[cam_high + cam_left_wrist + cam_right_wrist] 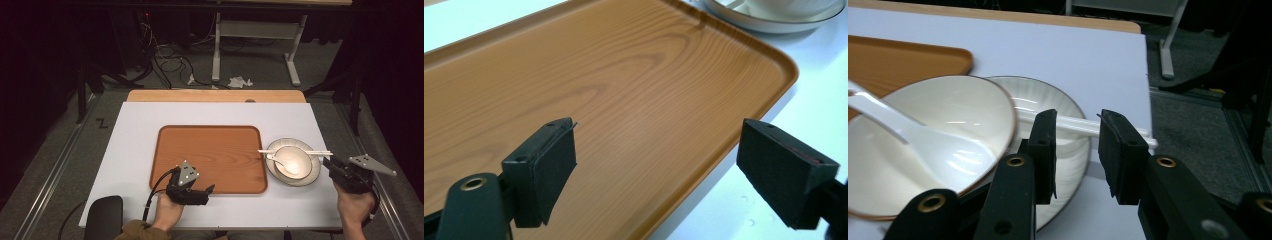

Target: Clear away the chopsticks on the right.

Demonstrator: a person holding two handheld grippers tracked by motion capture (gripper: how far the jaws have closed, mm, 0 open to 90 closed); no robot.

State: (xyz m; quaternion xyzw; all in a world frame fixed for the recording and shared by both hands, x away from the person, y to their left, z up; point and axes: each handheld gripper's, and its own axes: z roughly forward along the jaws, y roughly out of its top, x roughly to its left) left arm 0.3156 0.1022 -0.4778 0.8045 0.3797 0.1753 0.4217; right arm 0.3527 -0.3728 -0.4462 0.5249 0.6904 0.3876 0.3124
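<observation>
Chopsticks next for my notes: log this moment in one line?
right gripper: open, at white chopsticks | left gripper: open over brown wooden tray

No readable text or labels.

In the right gripper view the gripper [1077, 150] covers the middle of the chopsticks [1073, 126], and the bowl [933, 125] hides much of the plate [1068, 150]; whether the pads touch the chopsticks is unclear.
</observation>
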